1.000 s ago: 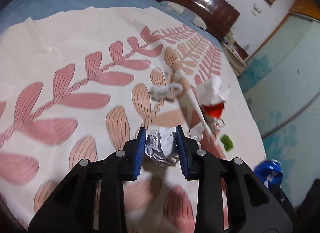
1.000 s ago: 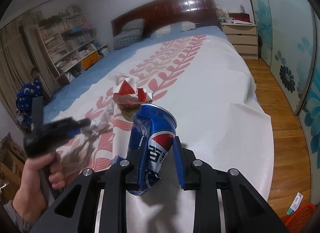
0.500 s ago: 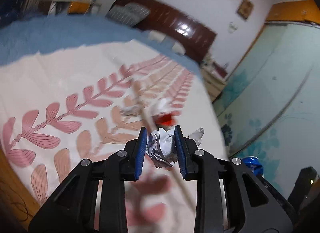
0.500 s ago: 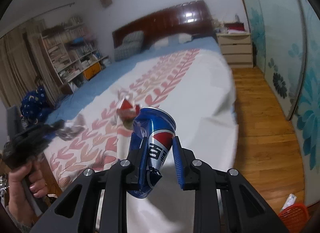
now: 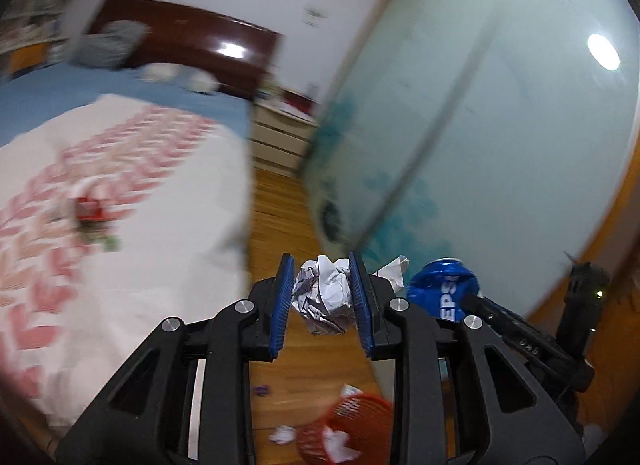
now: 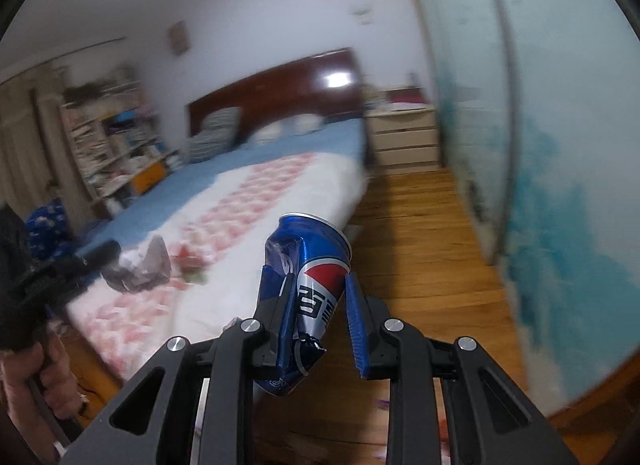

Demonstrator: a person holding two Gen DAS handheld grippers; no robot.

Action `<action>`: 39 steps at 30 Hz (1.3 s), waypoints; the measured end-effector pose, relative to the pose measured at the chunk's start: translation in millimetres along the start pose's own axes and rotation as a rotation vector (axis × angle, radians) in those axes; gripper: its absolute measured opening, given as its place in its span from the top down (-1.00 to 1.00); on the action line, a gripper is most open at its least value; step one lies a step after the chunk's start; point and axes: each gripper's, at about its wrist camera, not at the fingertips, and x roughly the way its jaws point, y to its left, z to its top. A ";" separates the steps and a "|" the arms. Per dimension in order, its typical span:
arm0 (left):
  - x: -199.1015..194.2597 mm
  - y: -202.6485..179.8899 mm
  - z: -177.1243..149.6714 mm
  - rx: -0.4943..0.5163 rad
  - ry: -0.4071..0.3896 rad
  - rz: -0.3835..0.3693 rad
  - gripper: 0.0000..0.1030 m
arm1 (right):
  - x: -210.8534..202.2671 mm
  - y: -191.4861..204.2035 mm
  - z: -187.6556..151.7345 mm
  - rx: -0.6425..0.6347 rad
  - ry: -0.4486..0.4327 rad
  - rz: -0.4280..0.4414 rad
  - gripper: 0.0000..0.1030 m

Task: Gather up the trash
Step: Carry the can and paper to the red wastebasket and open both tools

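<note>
My left gripper (image 5: 322,297) is shut on a crumpled paper ball (image 5: 324,295) and holds it in the air over the wooden floor. Below it stands a red trash basket (image 5: 346,429) with white scraps inside. My right gripper (image 6: 318,315) is shut on a crushed blue Pepsi can (image 6: 306,289), held tilted above the floor beside the bed. The can also shows in the left wrist view (image 5: 444,291), just right of the paper ball. The left gripper with its paper (image 6: 138,265) shows at the left of the right wrist view. Red wrapper trash (image 5: 90,211) lies on the bed.
The bed (image 5: 168,201) with a white and pink leaf-print cover is to the left. A teal glass wardrobe door (image 5: 480,125) is to the right. A white paper scrap (image 5: 282,434) lies on the floor by the basket. A nightstand (image 6: 404,137) stands by the headboard.
Both grippers have swung right, away from the bed and over the wooden floor, each still holding its item. The red basket has come into the left wrist view.
</note>
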 end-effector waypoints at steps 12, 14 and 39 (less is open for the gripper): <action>208.4 -141.7 -152.6 0.220 0.521 -0.122 0.46 | -0.7 -214.6 -147.2 0.245 0.313 -0.287 0.51; 229.9 -142.9 -194.1 0.281 0.609 -0.094 0.46 | 14.6 -233.0 -179.3 0.282 0.388 -0.297 0.51; 277.6 -124.4 -246.0 0.214 0.803 -0.024 -0.34 | 73.0 -202.3 -219.7 0.310 0.486 -0.335 0.08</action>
